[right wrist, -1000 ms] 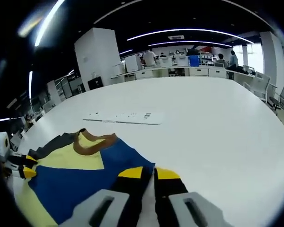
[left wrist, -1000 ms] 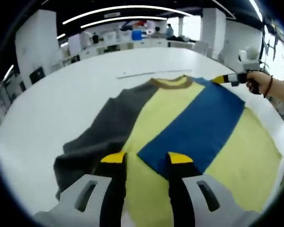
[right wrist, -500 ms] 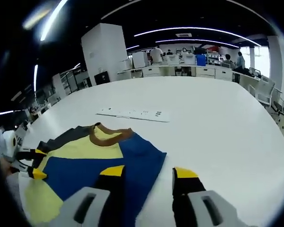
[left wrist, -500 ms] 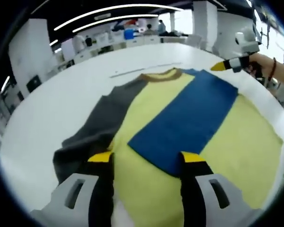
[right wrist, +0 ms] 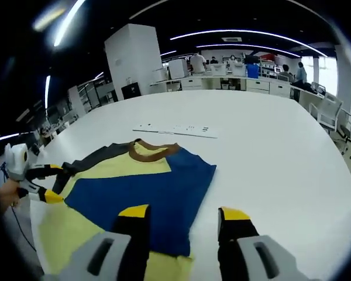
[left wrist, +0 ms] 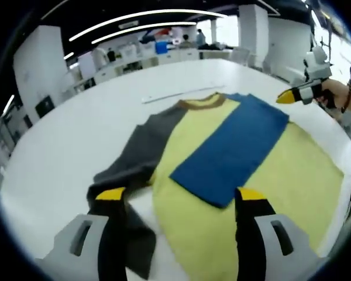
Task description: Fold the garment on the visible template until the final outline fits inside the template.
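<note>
**Inspector:** State the position of the garment.

**Assistant:** The yellow knit garment with a brown collar [left wrist: 222, 175] lies flat on the large white surface [left wrist: 76, 134], centre of the left gripper view. Its blue sleeve [left wrist: 231, 149] is folded diagonally across the yellow body. The dark grey sleeve [left wrist: 131, 161] trails off to the lower left, rumpled.

**Inspector:** Grippers?

**Assistant:** The left gripper [left wrist: 181, 196] has its yellow-tipped jaws wide apart at the bottom of its view, holding nothing, one over the grey sleeve and one over the yellow body. The right gripper [right wrist: 184, 213] is likewise spread and empty, low in its own view, above the blue sleeve's edge. It also appears at the upper right of the left gripper view, in a person's hand [left wrist: 333, 93].

**Inspector:** Anything else on the surface? Any containers?

**Assistant:** A thin white strip with dark marks [right wrist: 175, 129] lies beyond the collar, apart from the garment. I cannot make out containers.
</note>
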### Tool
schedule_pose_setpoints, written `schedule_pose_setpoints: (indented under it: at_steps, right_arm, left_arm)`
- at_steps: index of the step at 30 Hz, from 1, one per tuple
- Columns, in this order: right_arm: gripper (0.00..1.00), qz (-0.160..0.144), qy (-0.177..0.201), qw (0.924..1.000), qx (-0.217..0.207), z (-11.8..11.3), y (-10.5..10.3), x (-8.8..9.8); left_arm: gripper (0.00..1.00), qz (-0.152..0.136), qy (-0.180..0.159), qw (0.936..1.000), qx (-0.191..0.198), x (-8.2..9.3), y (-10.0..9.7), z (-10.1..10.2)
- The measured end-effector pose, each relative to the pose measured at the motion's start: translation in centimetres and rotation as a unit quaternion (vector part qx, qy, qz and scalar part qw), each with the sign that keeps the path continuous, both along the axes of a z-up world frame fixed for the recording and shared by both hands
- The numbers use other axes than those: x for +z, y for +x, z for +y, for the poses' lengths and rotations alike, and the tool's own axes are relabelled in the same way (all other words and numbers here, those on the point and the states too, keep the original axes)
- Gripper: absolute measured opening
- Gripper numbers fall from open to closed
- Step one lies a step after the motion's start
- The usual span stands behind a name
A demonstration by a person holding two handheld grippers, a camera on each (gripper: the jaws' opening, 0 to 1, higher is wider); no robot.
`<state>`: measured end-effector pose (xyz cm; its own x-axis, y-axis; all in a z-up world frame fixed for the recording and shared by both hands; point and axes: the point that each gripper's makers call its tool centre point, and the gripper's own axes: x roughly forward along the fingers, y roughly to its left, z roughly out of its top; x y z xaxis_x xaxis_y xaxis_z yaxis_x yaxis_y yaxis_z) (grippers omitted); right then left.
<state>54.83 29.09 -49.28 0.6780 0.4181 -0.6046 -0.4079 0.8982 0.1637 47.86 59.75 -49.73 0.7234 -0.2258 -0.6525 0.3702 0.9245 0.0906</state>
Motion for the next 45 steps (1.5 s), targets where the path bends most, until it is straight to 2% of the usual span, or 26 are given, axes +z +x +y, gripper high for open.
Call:
schedule_pose_setpoints:
  at_steps: [5,8,12,15,18,20,25,31,36,39,42,45]
  right_arm:
    - [0.44,-0.004,-0.001,1.0000,0.007,-0.1,-1.1,0.4]
    - [0.41,-0.001,-0.011,0.9999,0.001,-0.5,-1.8,-0.1]
    - [0.32,0.006,-0.009,0.9999,-0.004,-0.4,-2.7,-1.0]
    - [0.26,-0.002,-0.016,0.9998,-0.013,-0.6,-2.4,-1.7]
    - [0.24,-0.006,0.000,0.9996,-0.027,-0.7,-2.0,-2.1]
    - [0.22,-0.013,-0.003,0.9994,-0.032,-0.9,-1.7,-2.5]
    - [0.10,-0.009,-0.013,0.9990,-0.042,-1.1,-1.4,-3.6]
    - [0.08,0.006,-0.043,0.9978,-0.051,-1.4,-1.8,-4.6]
    - [0.06,-0.004,-0.060,0.9968,-0.053,-1.4,-1.9,-4.4]
    - [0.01,0.002,-0.044,0.9959,-0.079,-1.6,-1.8,-4.4]
    - [0.00,0.001,-0.053,0.9965,-0.065,-1.6,-1.8,-4.5]
    - [0.00,0.005,-0.050,0.9972,-0.056,-1.9,-1.6,-4.5]
  left_arm:
    - [0.74,-0.008,0.007,0.9999,0.011,1.2,-0.5,2.3]
    - [0.74,-0.009,0.007,0.9996,0.026,1.6,-0.9,3.9]
    - [0.74,-0.012,0.005,0.9991,0.040,1.8,-1.5,5.2]
    - [0.73,-0.011,0.003,0.9989,0.045,1.8,-2.1,5.8]
    - [0.73,-0.007,0.004,0.9988,0.048,1.7,-2.7,6.1]
    - [0.72,-0.005,0.005,0.9989,0.047,1.7,-3.0,6.2]
    - [0.71,-0.006,0.006,0.9989,0.046,1.8,-3.5,6.3]
    - [0.70,-0.011,0.003,0.9984,0.056,2.3,-3.8,7.0]
    - [0.68,-0.014,0.001,0.9979,0.063,2.4,-3.8,7.5]
    - [0.67,-0.018,-0.003,0.9976,0.066,2.5,-3.8,7.7]
    - [0.66,-0.024,0.003,0.9971,0.072,2.6,-3.7,8.1]
    - [0.65,-0.030,-0.017,0.9966,0.074,2.8,-3.6,8.1]
